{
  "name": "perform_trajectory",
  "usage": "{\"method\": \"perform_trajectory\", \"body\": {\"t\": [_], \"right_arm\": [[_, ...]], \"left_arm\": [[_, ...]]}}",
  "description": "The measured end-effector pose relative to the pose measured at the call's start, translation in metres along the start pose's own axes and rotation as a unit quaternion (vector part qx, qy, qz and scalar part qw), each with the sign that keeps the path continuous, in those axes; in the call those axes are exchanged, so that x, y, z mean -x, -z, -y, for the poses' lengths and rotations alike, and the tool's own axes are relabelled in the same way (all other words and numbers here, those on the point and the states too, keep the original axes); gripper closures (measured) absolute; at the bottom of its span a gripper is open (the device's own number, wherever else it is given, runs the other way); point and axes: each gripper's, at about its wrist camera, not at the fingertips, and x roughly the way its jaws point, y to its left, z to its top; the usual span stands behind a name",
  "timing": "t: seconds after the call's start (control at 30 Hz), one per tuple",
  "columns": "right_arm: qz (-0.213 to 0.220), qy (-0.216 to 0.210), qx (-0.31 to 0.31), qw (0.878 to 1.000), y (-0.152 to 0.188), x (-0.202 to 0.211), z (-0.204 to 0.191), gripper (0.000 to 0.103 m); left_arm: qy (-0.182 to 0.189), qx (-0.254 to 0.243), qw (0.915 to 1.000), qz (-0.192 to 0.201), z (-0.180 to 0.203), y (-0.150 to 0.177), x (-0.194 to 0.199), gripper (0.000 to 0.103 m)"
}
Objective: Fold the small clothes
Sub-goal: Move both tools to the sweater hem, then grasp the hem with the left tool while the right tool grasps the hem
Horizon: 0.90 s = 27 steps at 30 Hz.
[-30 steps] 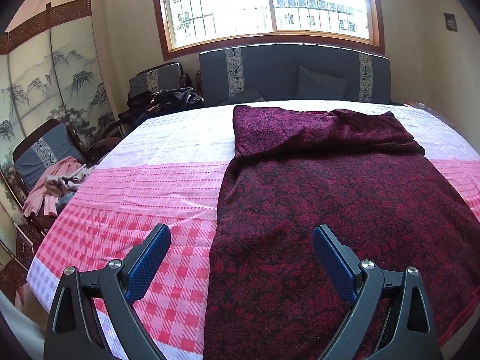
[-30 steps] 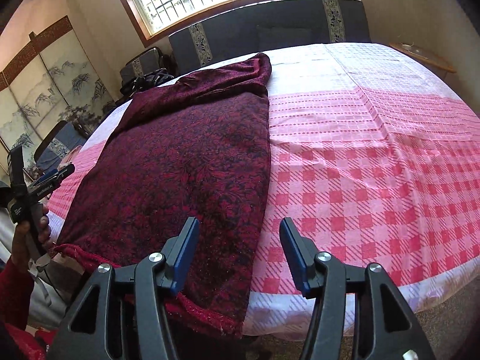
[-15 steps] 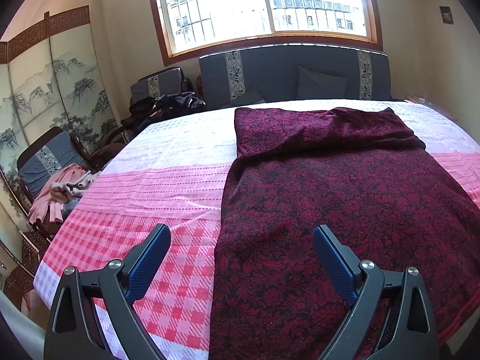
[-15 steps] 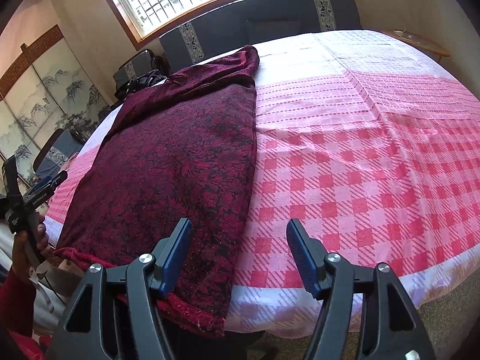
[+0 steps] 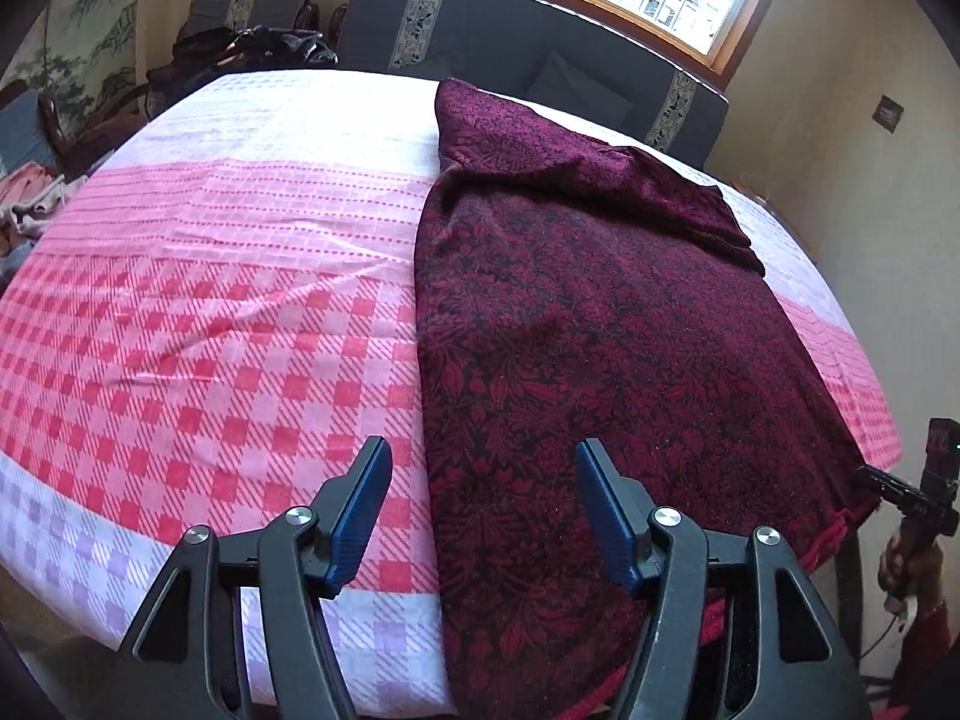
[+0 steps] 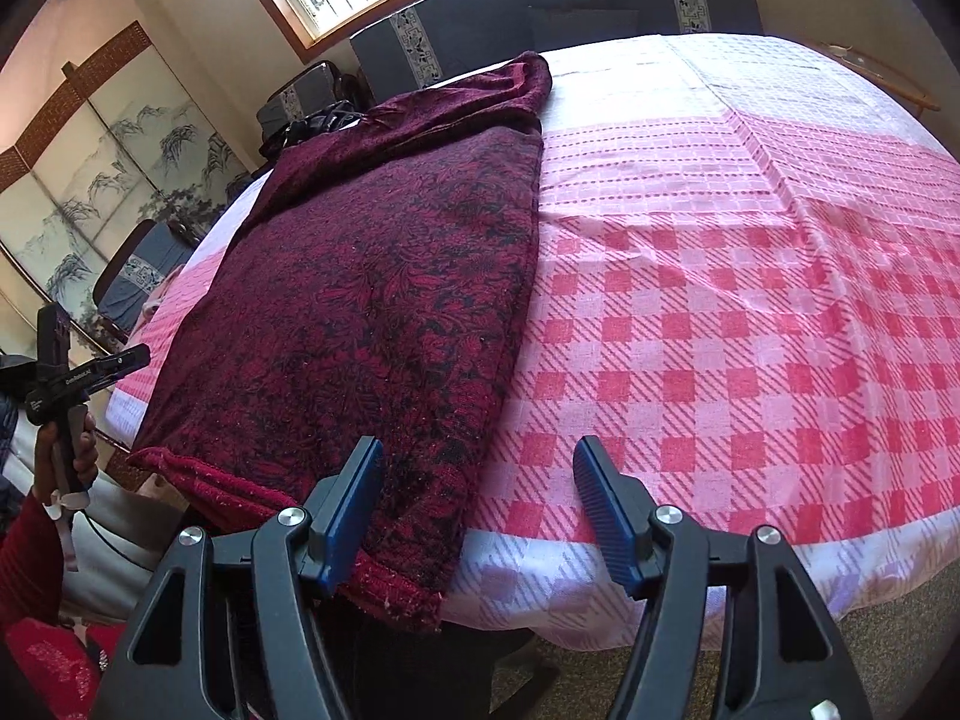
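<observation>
my view from both wrists, over the near edge of the bed (image 5: 198, 324). the dark red patterned garment (image 5: 600, 324) lies flat along the checked pink bedspread (image 6: 750, 312), running from the bed's near edge, where its hem hangs a little over, towards the dark headboard (image 5: 516, 42); its far end is folded back on itself in a plainer red layer. seen from the left wrist, the garment covers the right part of the bed; seen from the right wrist, the left part.

my left gripper (image 5: 483, 507) sits above the bed's near edge, astride the garment's left border: one blue pad (image 5: 360, 510) over the bedspread, the other over the cloth. its jaws have just been closing, yet they stand apart, and no cloth is pinched between them.

my right gripper (image 6: 477, 507) sits above the same edge at the garment's other near corner, jaws apart; the left pad overlaps the hem in the view, the right one is over the bedspread. i cannot tell whether the left pad touches the cloth.

each gripper shows in the other's view, held in a hand (image 6: 63, 450) just beside the bed.
</observation>
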Motion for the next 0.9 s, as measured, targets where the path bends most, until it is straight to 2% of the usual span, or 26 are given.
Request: {"method": "perform_trajectory", "body": {"t": [0.1, 0.2, 0.33, 0.43, 0.47, 0.53, 0.7, 0.8, 0.9], "right_arm": [[-0.018, -0.041, -0.009, 0.999, -0.002, -0.002, 0.003, 0.039], [-0.031, -0.073, -0.019, 0.997, -0.004, -0.004, 0.005, 0.039], [-0.044, -0.119, -0.046, 0.991, -0.007, -0.010, 0.010, 0.041], [-0.067, -0.165, -0.089, 0.980, -0.008, -0.022, 0.018, 0.059], [-0.069, -0.173, -0.099, 0.977, -0.007, -0.024, 0.021, 0.062], [-0.072, -0.186, -0.110, 0.974, -0.004, -0.026, 0.023, 0.065], [-0.086, -0.186, -0.133, 0.970, 0.002, -0.030, 0.032, 0.089], [-0.086, -0.183, -0.135, 0.970, 0.003, -0.027, 0.038, 0.092], [-0.076, -0.192, -0.138, 0.969, -0.002, -0.021, 0.042, 0.092]], "left_arm": [[0.037, 0.020, 0.9985, -0.033, -0.013, 0.013, -0.003, 0.043], [0.101, 0.042, 0.9918, -0.067, -0.015, 0.026, -0.008, 0.043], [0.151, 0.051, 0.9844, -0.075, -0.008, 0.039, -0.006, 0.043], [0.182, 0.066, 0.9777, -0.082, -0.007, 0.046, -0.005, 0.045], [0.191, 0.067, 0.9756, -0.086, -0.007, 0.049, -0.005, 0.050], [0.201, 0.069, 0.9727, -0.093, -0.008, 0.054, -0.004, 0.057], [0.221, 0.069, 0.9676, -0.100, -0.014, 0.059, 0.000, 0.064], [0.228, 0.069, 0.9667, -0.094, -0.022, 0.059, 0.009, 0.069], [0.230, 0.076, 0.9662, -0.087, -0.030, 0.055, 0.011, 0.070]]}}
